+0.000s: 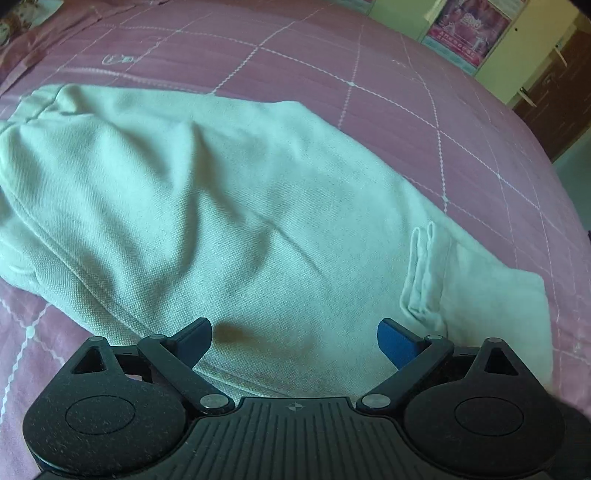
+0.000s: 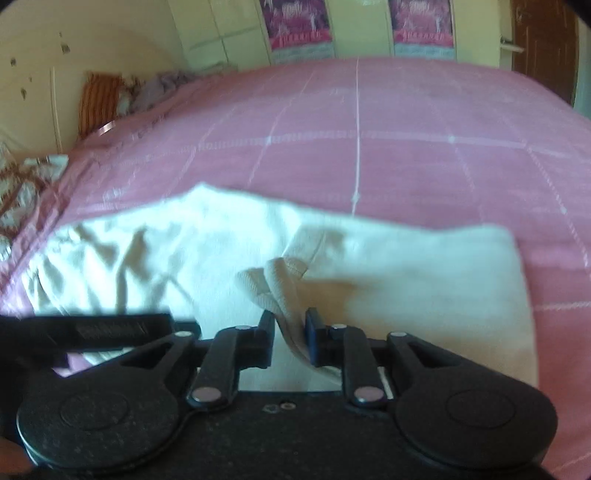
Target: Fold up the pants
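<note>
Pale cream pants (image 1: 221, 184) lie spread on a pink checked bedspread (image 1: 369, 92), with a belt loop (image 1: 421, 273) near the right end. My left gripper (image 1: 293, 326) hovers low over the near edge of the pants, jaws wide apart and nothing between them. In the right wrist view the pants (image 2: 406, 288) lie across the bedspread (image 2: 369, 129). A raised fold of their cloth (image 2: 273, 280) runs down between the narrowly parted jaws of my right gripper (image 2: 290, 321). The pads do not look pressed on it.
Pale wardrobe doors with pink posters (image 2: 295, 29) stand beyond the bed's far edge, and a brown door (image 2: 546, 44) at far right. Striped and patterned pillows (image 2: 99, 99) lie at the left end. A black blurred part (image 2: 85, 330) crosses the lower left.
</note>
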{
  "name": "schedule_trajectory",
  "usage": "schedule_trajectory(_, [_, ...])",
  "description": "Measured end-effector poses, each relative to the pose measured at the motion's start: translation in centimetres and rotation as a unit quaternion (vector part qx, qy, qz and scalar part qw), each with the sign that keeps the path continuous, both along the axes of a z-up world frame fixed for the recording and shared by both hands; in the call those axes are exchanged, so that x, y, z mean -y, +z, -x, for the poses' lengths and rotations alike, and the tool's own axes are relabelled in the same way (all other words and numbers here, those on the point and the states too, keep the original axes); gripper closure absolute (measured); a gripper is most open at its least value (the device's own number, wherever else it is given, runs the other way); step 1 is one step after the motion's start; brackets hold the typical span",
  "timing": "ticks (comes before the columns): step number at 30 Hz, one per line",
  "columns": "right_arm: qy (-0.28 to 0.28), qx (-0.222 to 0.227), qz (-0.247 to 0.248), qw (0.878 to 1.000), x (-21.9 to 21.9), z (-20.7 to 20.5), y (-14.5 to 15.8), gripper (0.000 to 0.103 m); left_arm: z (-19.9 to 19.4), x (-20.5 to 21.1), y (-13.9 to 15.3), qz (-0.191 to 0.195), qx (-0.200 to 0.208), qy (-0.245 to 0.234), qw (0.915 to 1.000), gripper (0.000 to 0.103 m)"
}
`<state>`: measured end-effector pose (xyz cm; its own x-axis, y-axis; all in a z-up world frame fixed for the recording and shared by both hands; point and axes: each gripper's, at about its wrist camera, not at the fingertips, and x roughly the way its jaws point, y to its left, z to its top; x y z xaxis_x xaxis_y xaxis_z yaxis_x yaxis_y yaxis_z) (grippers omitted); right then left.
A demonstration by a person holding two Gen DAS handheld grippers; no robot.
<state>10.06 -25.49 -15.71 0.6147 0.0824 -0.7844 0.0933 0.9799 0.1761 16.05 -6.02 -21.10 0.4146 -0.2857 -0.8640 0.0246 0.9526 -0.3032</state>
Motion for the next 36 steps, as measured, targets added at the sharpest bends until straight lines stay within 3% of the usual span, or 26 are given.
schedule_trajectory(2, [0.01, -0.033, 0.009, 0.999, -0.9, 0.3, -2.1, 0.07, -0.1, -0.2, -0.5, 0.034, -0.023, 0.004, 0.9991, 0.006])
schedule_trajectory(4, [0.019, -0.016, -0.007, 1.0, -1.1, 1.7, -1.3, 0.053, 0.1, 0.6, -0.6, 0.047, -0.027, -0.001, 0.9985, 0.003])
schedule_trajectory(7, [0.012, 0.014, -0.048, 0.999, 0.8, 3.5, 1.1, 0.052, 0.0, 1.9, -0.7, 0.078, -0.037, -0.016, 0.9961, 0.002])
schedule_trajectory(12, [-0.035, 0.071, -0.018, 0.997, 4.8, 6.6, 3.9, 0.047, 0.3, 4.9, -1.4, 0.1, -0.051, -0.034, 0.993, 0.001])
schedule_trajectory(14, [-0.057, 0.082, -0.014, 0.995, 6.4, 7.7, 4.2, 0.044, 0.5, 5.9, -1.7, 0.12, -0.05, -0.037, 0.9908, 0.002])
schedule_trajectory(16, [-0.077, 0.084, -0.017, 0.993, 8.0, 8.4, 4.0, 0.043, 0.7, 7.4, -1.9, 0.113, -0.043, -0.043, 0.9917, 0.003])
schedule_trajectory(18, [-0.098, 0.082, -0.019, 0.992, 9.3, 8.4, 3.2, 0.043, 0.6, 8.6, -1.9, 0.098, -0.03, -0.046, 0.9936, 0.029])
schedule_trajectory(19, [-0.109, 0.081, -0.02, 0.991, 9.8, 8.5, 2.9, 0.043, 0.6, 9.0, -1.9, 0.093, -0.029, -0.048, 0.9941, 0.065])
schedule_trajectory(20, [-0.12, 0.081, -0.02, 0.989, 10.3, 8.6, 2.6, 0.044, 0.5, 9.2, -2.0, 0.095, -0.035, -0.048, 0.9937, 0.084])
schedule_trajectory(21, [-0.13, 0.082, -0.017, 0.988, 10.6, 8.8, 2.4, 0.048, 0.6, 9.2, -1.8, 0.099, -0.033, -0.043, 0.9936, 0.084])
schedule_trajectory(25, [-0.164, 0.081, -0.001, 0.983, 11.8, 9.2, 2.1, 0.059, 1.5, 7.8, 1.8, 0.099, 0.04, -0.05, 0.993, 0.084])
schedule_trajectory(29, [-0.149, 0.075, 0.009, 0.986, 11.4, 8.1, 2.0, 0.064, 1.2, 3.8, 4.7, 0.087, 0.081, -0.041, 0.992, 0.084])
schedule_trajectory(32, [-0.113, 0.068, 0.015, 0.991, 9.6, 7.0, 1.8, 0.066, 0.8, 1.7, 3.3, 0.045, 0.074, -0.035, 0.9956, 0.084])
schedule_trajectory(35, [-0.082, 0.051, 0.018, 0.995, 7.4, 5.6, 0.8, 0.068, 0.8, 1.3, -0.5, 0.003, 0.022, -0.05, 0.9985, 0.079])
schedule_trajectory(36, [-0.071, 0.039, 0.028, 0.996, 6.6, 5.1, 0.1, 0.07, 1.4, 1.3, -1.5, -0.008, 0.033, -0.056, 0.9979, 0.079])
